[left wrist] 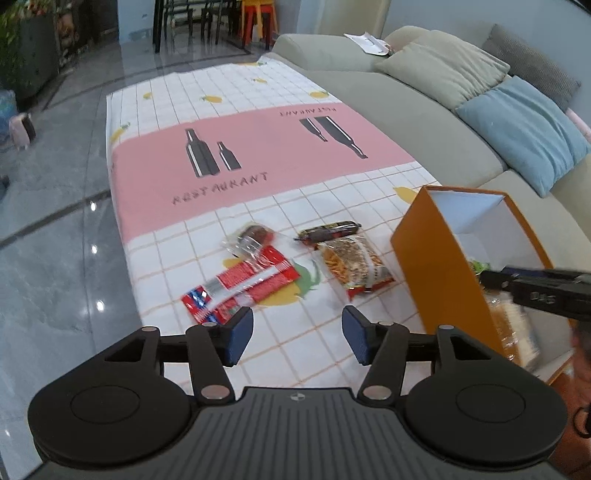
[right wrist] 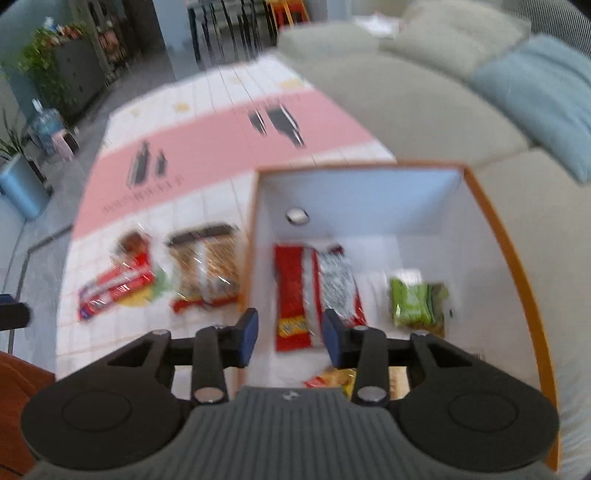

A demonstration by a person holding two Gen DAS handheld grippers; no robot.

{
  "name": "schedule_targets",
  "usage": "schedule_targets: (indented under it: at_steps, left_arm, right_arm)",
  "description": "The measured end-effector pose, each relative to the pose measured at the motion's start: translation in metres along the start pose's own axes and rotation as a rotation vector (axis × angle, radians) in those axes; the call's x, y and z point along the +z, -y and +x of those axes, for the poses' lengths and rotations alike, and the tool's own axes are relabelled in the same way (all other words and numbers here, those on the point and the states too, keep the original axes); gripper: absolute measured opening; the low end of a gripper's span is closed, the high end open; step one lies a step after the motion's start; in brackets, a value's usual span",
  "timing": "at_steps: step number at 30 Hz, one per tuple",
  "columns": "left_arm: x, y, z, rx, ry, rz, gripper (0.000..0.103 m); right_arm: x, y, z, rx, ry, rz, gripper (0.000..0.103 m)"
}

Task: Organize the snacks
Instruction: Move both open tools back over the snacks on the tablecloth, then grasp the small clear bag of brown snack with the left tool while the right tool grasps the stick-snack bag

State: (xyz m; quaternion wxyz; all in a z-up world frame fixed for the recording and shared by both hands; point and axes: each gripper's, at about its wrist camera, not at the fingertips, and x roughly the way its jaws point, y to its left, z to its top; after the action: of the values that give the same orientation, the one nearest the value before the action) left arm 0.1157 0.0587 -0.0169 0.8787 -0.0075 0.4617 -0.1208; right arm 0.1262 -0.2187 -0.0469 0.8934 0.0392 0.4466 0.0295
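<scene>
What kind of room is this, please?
Probably a home living room: a sofa with cushions beside a low table under a printed cloth, and dining chairs further back.

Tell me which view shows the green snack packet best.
The right wrist view: it looks down into the orange box, where the green snack packet lies whole, though blurred. The left wrist view shows only a green sliver past the box wall.

An open orange box (right wrist: 517, 258) held a red packet (right wrist: 295, 291), a silver one (right wrist: 338, 284) and a green one (right wrist: 417, 302). Beside it on the cloth lay a red packet (left wrist: 240, 288), a clear pouch (left wrist: 251, 236), a dark sausage (left wrist: 328, 230) and a cracker bag (left wrist: 354, 264).
</scene>
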Motion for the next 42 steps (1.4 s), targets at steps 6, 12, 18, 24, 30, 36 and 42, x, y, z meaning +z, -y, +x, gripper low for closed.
schedule_targets:
  at_steps: [6,12,18,24,30,36,42]
  left_arm:
    - [-0.001,-0.007,0.011,0.038,0.030,0.181,0.066]
    - [0.003,-0.017,0.043,0.013,0.006,0.315,0.066]
    - [0.015,-0.024,0.079,0.013,0.014,0.357,0.068]
    - [0.032,-0.021,0.122,0.036,0.015,0.381,0.068]
    - [0.043,-0.017,0.158,0.033,0.006,0.434,0.068]
    - [0.051,-0.024,0.180,0.029,-0.003,0.394,0.068]
    - [0.052,-0.030,0.193,0.019,-0.032,0.363,0.068]
  right_arm:
    - [-0.001,-0.044,-0.022,0.065,0.140,-0.074,0.044]
    - [0.000,-0.088,0.019,0.127,0.069,-0.162,0.057]
    - [0.001,-0.109,0.072,0.037,-0.001,-0.261,0.061]
    - [0.015,-0.110,0.107,-0.003,-0.039,-0.283,0.061]
    - [0.018,-0.107,0.137,-0.050,-0.063,-0.298,0.061]
    - [0.014,-0.102,0.151,-0.056,-0.081,-0.272,0.062]
    - [0.010,-0.098,0.158,-0.037,-0.090,-0.223,0.063]
